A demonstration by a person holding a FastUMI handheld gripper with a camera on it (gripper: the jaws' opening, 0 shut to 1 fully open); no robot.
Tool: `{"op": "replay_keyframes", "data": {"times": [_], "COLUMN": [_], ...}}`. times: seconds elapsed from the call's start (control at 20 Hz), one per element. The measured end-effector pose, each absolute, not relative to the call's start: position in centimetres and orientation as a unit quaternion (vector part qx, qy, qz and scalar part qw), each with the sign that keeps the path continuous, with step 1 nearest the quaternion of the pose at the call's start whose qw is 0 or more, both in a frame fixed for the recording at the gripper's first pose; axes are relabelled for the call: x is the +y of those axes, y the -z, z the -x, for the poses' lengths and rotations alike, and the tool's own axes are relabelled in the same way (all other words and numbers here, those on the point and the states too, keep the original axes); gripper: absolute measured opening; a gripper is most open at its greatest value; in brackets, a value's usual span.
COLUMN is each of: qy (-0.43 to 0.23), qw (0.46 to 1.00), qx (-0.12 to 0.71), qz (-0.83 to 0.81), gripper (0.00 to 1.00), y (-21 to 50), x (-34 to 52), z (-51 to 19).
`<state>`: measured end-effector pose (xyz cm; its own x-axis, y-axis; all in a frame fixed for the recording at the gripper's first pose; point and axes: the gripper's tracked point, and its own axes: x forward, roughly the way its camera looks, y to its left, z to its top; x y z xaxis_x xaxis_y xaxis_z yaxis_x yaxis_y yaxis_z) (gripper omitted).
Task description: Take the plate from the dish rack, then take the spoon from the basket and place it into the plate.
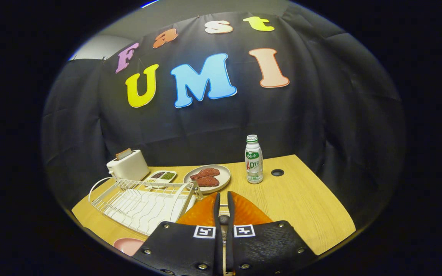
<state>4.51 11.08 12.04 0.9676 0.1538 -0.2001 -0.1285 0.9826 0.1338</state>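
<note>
Two fingers (pixel 217 207) of the gripper (pixel 224 194) stand almost closed, with only a narrow slit between them. A small grey rounded thing (pixel 224 219) sits in that slit. I cannot tell whether it is the spoon or a part of the tool, nor whether the fingers press on it.

Directly under and just ahead of the fingertips lies the orange basket (pixel 248 213), spreading to both sides of them. No spoon can be made out for certain in it. Two square black-and-white markers (pixel 204 232) are fixed on the tool's body behind the fingers, one on each side of the slit.

To the left of the fingers, touching the basket's left edge, stands the white wire dish rack (pixel 140 205) with its slots bare. The pink plate (pixel 127 245) lies on the wooden table (pixel 305 209) nearer than the rack, low on the tool's left side.

Beyond the fingertips is a pale round dish (pixel 225 174) holding two red pieces (pixel 205 177). Left of it is a small divided tray (pixel 161 176) with dark and green fillings, and further left a white toaster (pixel 129 166) with a slice (pixel 123 153) sticking up.

Beyond and to the right stands a small white bottle (pixel 254 161), upright, its label printed in green and red. A round hole (pixel 277 172) in the tabletop is just beside it.
</note>
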Motion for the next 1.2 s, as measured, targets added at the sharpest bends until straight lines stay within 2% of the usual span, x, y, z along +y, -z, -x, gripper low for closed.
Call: {"op": "replay_keyframes", "data": {"times": [0.6, 1.2], "qy": [-0.047, -0.044], "qw": [0.996, 0.995], "qx": [0.074, 0.08], "qz": [-0.006, -0.034], "gripper": [0.03, 0.03], "y": [-22.0, -23.0], "x": [12.5, 19.7], "z": [0.0, 6.6]}}
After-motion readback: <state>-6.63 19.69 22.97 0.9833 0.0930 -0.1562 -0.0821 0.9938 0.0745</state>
